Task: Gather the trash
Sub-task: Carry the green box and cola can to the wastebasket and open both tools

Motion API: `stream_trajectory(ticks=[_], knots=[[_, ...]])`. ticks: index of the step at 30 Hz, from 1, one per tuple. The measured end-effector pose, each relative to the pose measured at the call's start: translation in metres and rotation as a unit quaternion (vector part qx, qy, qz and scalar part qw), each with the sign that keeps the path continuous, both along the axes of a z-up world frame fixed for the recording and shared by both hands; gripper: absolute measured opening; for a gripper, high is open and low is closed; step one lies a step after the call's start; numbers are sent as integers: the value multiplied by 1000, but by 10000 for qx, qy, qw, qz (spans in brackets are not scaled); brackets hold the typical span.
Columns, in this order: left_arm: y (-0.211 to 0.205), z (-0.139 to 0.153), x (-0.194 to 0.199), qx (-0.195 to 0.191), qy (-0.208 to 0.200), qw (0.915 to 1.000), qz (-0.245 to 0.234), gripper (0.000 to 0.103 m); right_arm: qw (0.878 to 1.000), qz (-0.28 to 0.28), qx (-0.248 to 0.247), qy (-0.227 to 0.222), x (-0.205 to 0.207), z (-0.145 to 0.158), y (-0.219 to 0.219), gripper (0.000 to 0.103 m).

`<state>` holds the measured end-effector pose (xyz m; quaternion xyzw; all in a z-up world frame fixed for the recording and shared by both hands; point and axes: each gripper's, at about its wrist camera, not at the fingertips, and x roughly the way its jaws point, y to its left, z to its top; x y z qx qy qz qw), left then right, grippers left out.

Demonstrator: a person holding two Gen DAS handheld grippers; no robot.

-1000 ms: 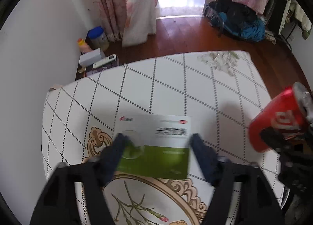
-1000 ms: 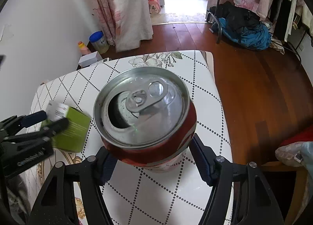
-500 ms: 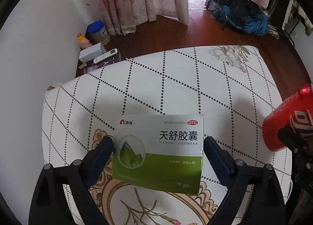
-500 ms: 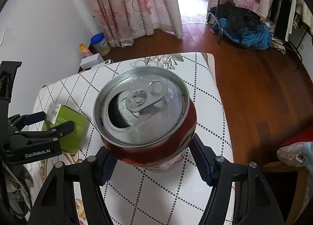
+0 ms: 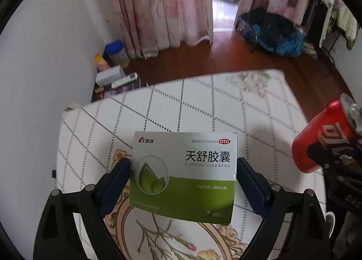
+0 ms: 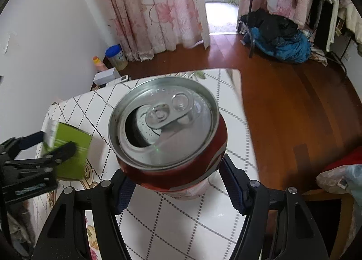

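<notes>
Both hands loaded — the left gripper point(image 5: 183, 176) clamps the medicine box point(image 5: 184, 175) by its short sides, lifted off the tabletop point(image 5: 203, 106); the right gripper point(image 6: 174, 183) squeezes the opened soda can point(image 6: 167, 128) upright, likely so dregs stay in — ready for binning.

soda can point(image 5: 325, 138) cut off by right edge, medicine box point(image 6: 67, 153) blurred, small print unreadable
</notes>
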<state>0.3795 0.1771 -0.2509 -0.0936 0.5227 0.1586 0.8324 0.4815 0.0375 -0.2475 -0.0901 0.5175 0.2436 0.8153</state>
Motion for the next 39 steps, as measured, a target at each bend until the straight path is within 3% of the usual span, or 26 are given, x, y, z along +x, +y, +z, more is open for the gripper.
stream_trajectory(ticks=[10,16,21,27,34,39], knots=[[-78,107,-53,105,-935,9953,-238,92,9966,-474,454,-501,-48,83,-101,71],[-163,168,-92,-65,-1447,9867,-735,92,9897,-889,722,-860,-105,144,-202,71],[-246,190,-116,-318,-1610,9769,-1369,92,9834,-1335,682,-1022,-160,171,-299,71],[-347,163,-117,-925,-1236,9639,-2170,92,9756,-2018,348,-787,-215,152,-422,71],[-445,75,-87,-1533,-145,9466,-2832,92,9623,-2703,-23,287,-245,55,-528,71],[-494,22,-65,-1780,594,9326,-3084,92,9523,-2931,-7,853,-243,-5,-566,71]])
